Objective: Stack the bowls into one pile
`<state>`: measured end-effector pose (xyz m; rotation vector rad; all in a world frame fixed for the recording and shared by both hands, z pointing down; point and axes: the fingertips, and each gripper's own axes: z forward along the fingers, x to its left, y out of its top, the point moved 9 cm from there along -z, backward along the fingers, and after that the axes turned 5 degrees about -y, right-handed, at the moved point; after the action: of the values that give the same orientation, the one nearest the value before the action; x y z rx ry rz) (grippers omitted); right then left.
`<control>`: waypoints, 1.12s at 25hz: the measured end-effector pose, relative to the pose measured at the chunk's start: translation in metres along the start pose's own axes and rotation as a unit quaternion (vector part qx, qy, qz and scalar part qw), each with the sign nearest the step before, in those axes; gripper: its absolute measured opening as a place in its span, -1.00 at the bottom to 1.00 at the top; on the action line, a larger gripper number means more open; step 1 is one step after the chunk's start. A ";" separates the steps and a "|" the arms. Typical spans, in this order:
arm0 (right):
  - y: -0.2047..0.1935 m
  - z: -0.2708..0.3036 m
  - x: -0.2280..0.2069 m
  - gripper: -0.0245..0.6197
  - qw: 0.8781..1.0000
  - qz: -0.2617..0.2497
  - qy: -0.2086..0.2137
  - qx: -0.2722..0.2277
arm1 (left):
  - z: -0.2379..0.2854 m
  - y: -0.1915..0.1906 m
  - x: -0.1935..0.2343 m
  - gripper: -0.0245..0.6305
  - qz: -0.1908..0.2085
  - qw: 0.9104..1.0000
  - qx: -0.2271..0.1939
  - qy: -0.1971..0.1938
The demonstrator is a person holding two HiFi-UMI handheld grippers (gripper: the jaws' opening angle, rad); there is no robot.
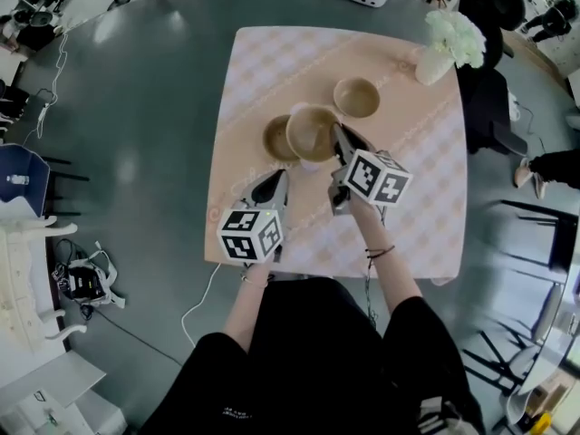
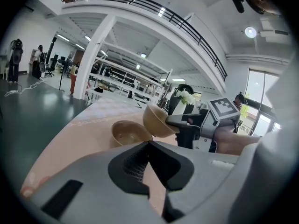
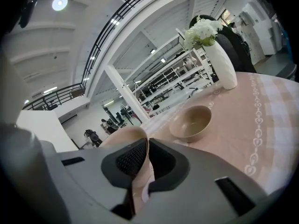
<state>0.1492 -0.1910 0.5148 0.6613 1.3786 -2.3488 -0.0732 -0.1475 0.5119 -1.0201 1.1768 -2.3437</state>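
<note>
Pink checked cloth covers the tabletop (image 1: 426, 198). Nearest the person, the left gripper (image 2: 149, 143) hovers over the cloth, its jaws pressed together on nothing. Just beyond, the right gripper (image 3: 145, 143) pinches the wall of a tan bowl (image 1: 313, 132), which is lifted and tilted by the rim of a second tan bowl (image 1: 275, 141) resting on the cloth. A third bowl (image 1: 356, 98), the same smooth tan, sits apart farther back. A white vase (image 1: 433, 66) of white flowers stands near the far corner.
</note>
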 end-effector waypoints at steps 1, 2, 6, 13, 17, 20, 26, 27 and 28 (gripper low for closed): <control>-0.001 0.003 0.004 -0.89 1.000 -0.005 0.003 0.003 | 0.000 0.000 0.001 -0.93 -0.002 1.000 0.001 0.001; -0.001 0.007 0.007 -0.89 1.000 -0.011 0.006 0.007 | 0.000 -0.001 0.002 -0.93 -0.003 1.000 0.001 0.002; -0.004 0.022 0.015 -0.89 0.999 -0.041 0.015 0.030 | 0.001 -0.004 0.007 -0.93 -0.010 1.000 0.003 0.006; -0.015 0.042 0.029 -0.89 0.992 -0.110 0.011 0.062 | -0.002 -0.007 0.016 -0.93 -0.022 1.000 0.001 0.014; -0.020 0.050 0.031 -0.89 0.989 -0.129 0.009 0.072 | -0.004 -0.007 0.022 -0.93 -0.027 0.999 -0.001 0.021; -0.023 0.054 0.031 -0.89 0.987 -0.139 0.005 0.076 | -0.004 -0.008 0.026 -0.93 -0.031 0.999 0.000 0.025; -0.028 0.059 0.033 -0.86 0.983 -0.162 -0.005 0.080 | -0.005 -0.009 0.031 -0.93 -0.036 0.999 0.001 0.025; -0.028 0.060 0.034 -0.85 0.983 -0.164 -0.006 0.080 | -0.005 -0.010 0.031 -0.93 -0.036 0.999 0.001 0.025; -0.029 0.060 0.034 -0.86 0.983 -0.166 -0.007 0.080 | -0.005 -0.010 0.032 -0.93 -0.037 0.999 0.002 0.025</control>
<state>0.0933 -0.2319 0.5425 0.4838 1.3947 -2.7431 -0.0987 -0.1564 0.5318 -1.0251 1.1721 -2.4410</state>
